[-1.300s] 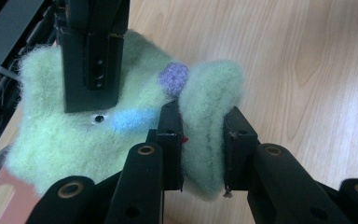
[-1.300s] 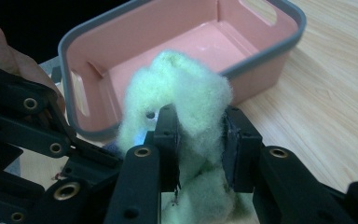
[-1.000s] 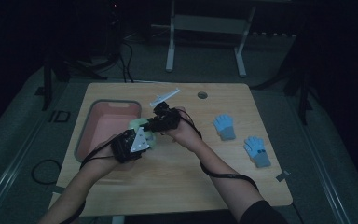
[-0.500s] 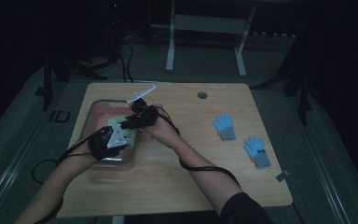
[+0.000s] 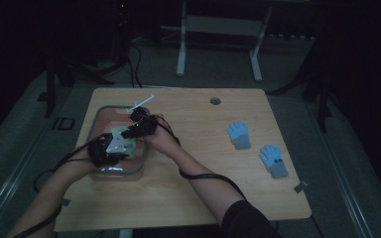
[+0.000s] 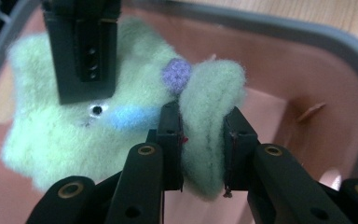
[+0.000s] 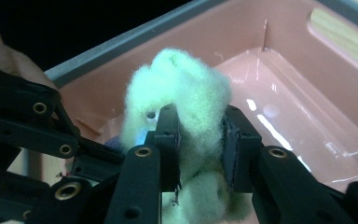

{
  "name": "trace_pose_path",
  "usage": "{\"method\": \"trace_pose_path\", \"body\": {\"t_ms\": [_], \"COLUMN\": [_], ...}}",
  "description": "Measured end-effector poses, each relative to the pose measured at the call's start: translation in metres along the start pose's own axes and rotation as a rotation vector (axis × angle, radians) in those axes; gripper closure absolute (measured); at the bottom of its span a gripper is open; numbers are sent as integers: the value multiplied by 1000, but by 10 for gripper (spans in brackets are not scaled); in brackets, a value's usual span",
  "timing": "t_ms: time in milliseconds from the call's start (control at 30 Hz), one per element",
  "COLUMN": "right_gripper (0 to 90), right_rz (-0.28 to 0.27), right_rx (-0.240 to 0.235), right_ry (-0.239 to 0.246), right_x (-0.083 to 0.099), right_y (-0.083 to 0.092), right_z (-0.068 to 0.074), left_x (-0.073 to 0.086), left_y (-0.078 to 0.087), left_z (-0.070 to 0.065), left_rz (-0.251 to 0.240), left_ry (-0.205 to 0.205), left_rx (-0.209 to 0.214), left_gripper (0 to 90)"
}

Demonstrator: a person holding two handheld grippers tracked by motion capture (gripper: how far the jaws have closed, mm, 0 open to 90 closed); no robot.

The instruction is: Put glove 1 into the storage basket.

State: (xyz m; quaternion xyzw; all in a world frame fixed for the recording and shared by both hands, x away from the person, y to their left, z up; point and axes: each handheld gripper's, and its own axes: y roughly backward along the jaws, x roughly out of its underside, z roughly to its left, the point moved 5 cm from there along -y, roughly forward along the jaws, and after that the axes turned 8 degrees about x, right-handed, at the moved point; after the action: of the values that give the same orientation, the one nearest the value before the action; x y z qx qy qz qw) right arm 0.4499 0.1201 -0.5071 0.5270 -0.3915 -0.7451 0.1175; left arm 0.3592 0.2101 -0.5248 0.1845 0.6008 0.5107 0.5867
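Green fuzzy glove held over the pink bin by both grippers, not yet let go

The left gripper (image 6: 203, 140) pinches one fluffy lobe of the pale green glove (image 6: 74, 126), and the right gripper (image 7: 199, 140) is pressed onto another part of it; in the high view both hang just above the floor of the pink bin (image 5: 97, 118). Judging by this, the carry is nearly over: lowering and release remain, and two blue gloves (image 5: 238, 134) wait well apart on the table (image 5: 188, 198)
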Motion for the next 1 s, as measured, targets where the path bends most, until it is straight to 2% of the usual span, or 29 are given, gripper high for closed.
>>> {"method": "trace_pose_path", "body": {"t_ms": [200, 433, 500, 533, 600, 633, 733, 800, 833, 967, 1000], "right_gripper": [701, 639, 642, 643, 642, 642, 626, 602, 600, 543, 522], "right_rz": [38, 83, 79, 73, 60, 53, 47, 47, 44, 40, 40], "right_rx": [39, 80, 94, 92, 85, 81, 70, 65, 59, 30, 23], "right_ry": [5, -20, -21, -31, -42, -43, -32, -19, -15, -14, -11], "right_x": [3, 8, 8, 8, 7, 6, 6, 7, 7, 12, 13], "right_y": [-13, -20, -19, -17, -11, -8, 0, 6, 10, 24, 28], "right_z": [-4, -13, -16, -17, -19, -19, -18, -16, -15, -11, -10], "left_x": [5, 3, 5, 6, 8, 8, 8, 7, 7, 2, 0], "left_y": [-13, -29, -33, -36, -38, -38, -35, -31, -29, -15, -11], "left_z": [7, 14, 15, 15, 15, 15, 16, 16, 16, 17, 16], "left_rz": [36, 111, 148, 162, 168, 172, 155, 138, 126, 96, 87], "left_ry": [5, 33, 33, 44, 53, 72, 97, 124, 129, 138, 151], "left_rx": [13, 88, 102, 122, 135, 144, 131, 111, 109, 27, 25], "left_gripper": [732, 724, 711, 698, 670, 643, 545, 434, 418, 301, 280]}}
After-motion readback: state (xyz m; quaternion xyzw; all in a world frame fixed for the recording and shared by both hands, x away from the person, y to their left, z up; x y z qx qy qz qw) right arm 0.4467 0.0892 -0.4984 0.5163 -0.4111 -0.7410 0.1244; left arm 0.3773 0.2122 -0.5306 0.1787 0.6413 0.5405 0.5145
